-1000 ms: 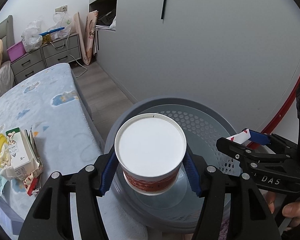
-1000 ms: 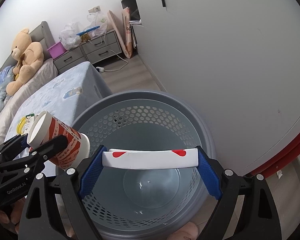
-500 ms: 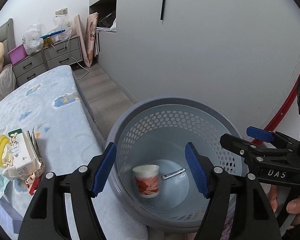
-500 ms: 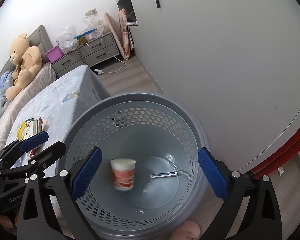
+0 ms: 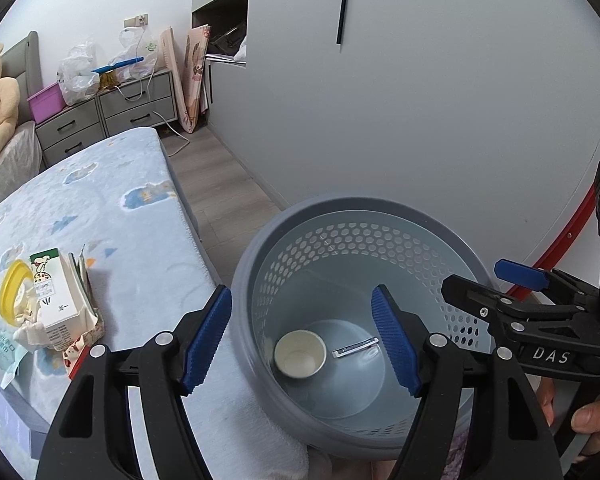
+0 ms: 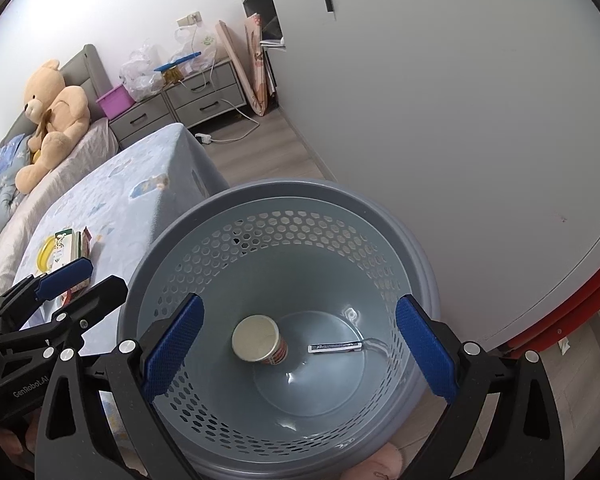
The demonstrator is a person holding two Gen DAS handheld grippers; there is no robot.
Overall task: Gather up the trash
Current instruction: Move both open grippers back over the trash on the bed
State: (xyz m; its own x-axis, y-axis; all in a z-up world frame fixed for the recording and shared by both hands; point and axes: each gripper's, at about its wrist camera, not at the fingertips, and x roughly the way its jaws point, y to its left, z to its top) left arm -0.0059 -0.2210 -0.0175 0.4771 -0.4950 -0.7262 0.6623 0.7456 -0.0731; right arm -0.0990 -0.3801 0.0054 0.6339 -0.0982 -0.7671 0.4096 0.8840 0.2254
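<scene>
Pale grey wall (image 5: pixel 440 120) on the right, wood-look floor (image 5: pixel 224 184) along it. Low bed with a light blue patterned cover (image 6: pixel 112 200), big teddy bear (image 6: pixel 52 116) slumped against a grey headboard (image 6: pixel 88 68). Grey drawer units (image 6: pixel 188 100) at the back with plastic bags (image 5: pixel 80 76) and a purple box (image 6: pixel 114 100) on top

Both wrist views look steeply down, close above grey basket (image 5: pixel 256 360) (image 6: pixel 380 208); share its interior, bed (image 5: pixel 100 208) (image 6: pixel 148 184).

Cup (image 6: pixel 258 339) and wrapper (image 6: pixel 334 347) in bin (image 6: pixel 284 192)
</scene>
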